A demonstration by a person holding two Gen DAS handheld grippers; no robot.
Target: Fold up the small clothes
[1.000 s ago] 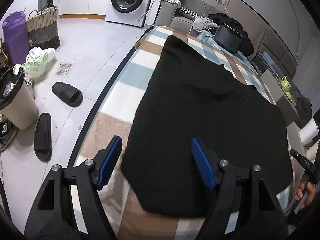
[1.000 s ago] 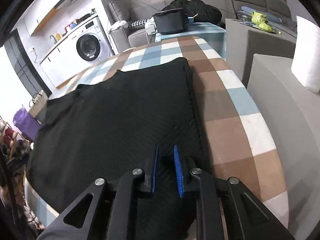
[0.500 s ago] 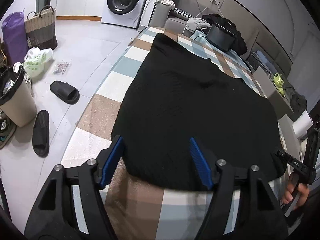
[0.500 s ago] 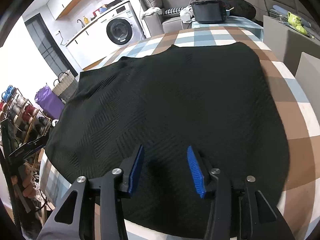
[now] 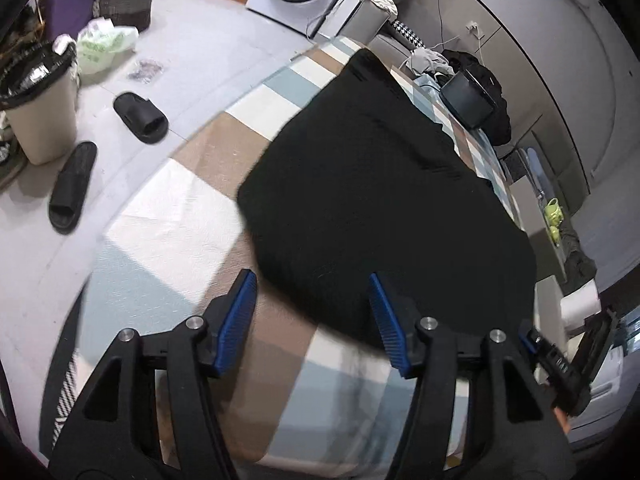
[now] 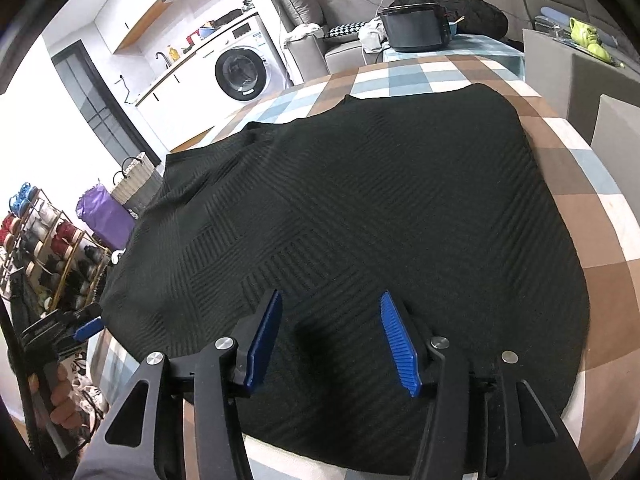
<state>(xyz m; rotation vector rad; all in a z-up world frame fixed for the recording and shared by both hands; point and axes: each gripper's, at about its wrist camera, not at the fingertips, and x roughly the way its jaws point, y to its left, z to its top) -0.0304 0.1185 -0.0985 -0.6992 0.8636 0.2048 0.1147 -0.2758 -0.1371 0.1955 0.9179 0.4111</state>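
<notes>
Checked cloth covers the table (image 6: 592, 216), w/ a black knit garment (image 6: 360, 208) spread flat on it. Left hand-held gripper (image 5: 312, 312) hovers at garment's near edge, jaws apart, empty; right hand-held gripper (image 6: 330, 340) likewise over it. Step looks like pre-fold, nothing gripped. Next prob needs both to pinch the garment's near edge.

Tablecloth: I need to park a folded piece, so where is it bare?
Bare checked tablecloth lies left of the black garment, and a strip right of it. The far end is crowded by the black cooker.
</notes>
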